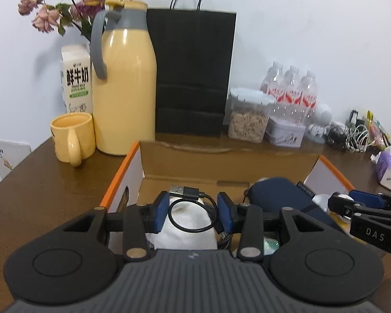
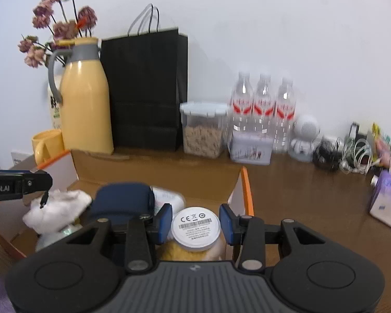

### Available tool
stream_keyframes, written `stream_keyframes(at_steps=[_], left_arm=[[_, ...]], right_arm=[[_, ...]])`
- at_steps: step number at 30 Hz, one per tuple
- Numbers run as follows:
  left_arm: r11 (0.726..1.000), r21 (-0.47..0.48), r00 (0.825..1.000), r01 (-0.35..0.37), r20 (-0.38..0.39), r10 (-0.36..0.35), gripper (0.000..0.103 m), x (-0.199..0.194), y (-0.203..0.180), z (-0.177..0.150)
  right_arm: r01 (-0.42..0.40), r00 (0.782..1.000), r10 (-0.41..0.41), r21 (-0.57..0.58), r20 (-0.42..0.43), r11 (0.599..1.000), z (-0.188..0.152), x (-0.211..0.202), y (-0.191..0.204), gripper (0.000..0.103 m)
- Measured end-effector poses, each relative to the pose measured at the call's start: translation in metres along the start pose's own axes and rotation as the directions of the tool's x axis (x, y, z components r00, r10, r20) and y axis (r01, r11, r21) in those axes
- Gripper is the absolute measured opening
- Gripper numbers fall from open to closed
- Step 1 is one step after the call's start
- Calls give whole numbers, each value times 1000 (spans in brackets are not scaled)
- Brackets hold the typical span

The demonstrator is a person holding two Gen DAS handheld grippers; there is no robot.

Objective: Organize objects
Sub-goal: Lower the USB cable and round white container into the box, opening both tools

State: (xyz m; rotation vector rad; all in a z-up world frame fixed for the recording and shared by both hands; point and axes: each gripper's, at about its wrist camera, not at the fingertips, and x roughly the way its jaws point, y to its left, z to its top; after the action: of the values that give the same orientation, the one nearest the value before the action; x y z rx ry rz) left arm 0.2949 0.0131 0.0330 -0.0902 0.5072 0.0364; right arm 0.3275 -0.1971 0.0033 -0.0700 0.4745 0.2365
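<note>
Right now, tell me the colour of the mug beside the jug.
Pale yellow, like the jug; the mug shows best in the left wrist view.

A mug point(image 1: 73, 137) is set before a milk carton point(image 1: 75, 78), left of a thermos jug point(image 1: 125, 83); a paper bag point(image 1: 193, 73) is stood right of it, behind the cardboard box point(image 1: 221, 161).
</note>
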Motion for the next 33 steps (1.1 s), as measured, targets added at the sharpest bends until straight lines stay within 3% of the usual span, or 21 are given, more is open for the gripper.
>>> stream_keyframes(at_steps=[6, 11, 16, 19, 27, 33], left_arm=[[1000, 28, 1000, -10, -3, 10, 44, 1, -4, -9], [999, 41, 999, -12, 47, 10, 66, -8, -6, -10], [999, 53, 995, -12, 99, 6, 93, -17, -9, -10], [998, 54, 993, -12, 122, 5, 103, -21, -10, -11], [999, 44, 992, -18, 125, 12, 103, -23, -10, -11], [999, 43, 992, -18, 127, 12, 103, -24, -9, -11]], right_arm=[[-12, 1000, 12, -31, -2, 999, -9, 4, 7, 39], [-9, 1000, 9, -24, 8, 1000, -11, -1, 7, 41], [4, 999, -3, -9, 47, 1000, -9, -8, 4, 65], [0, 997, -1, 1, 76, 1000, -8, -13, 2, 75], [-16, 994, 18, -18, 105, 1000, -7, -22, 6, 96], [-4, 993, 7, -26, 116, 1000, -7, -25, 9, 101]])
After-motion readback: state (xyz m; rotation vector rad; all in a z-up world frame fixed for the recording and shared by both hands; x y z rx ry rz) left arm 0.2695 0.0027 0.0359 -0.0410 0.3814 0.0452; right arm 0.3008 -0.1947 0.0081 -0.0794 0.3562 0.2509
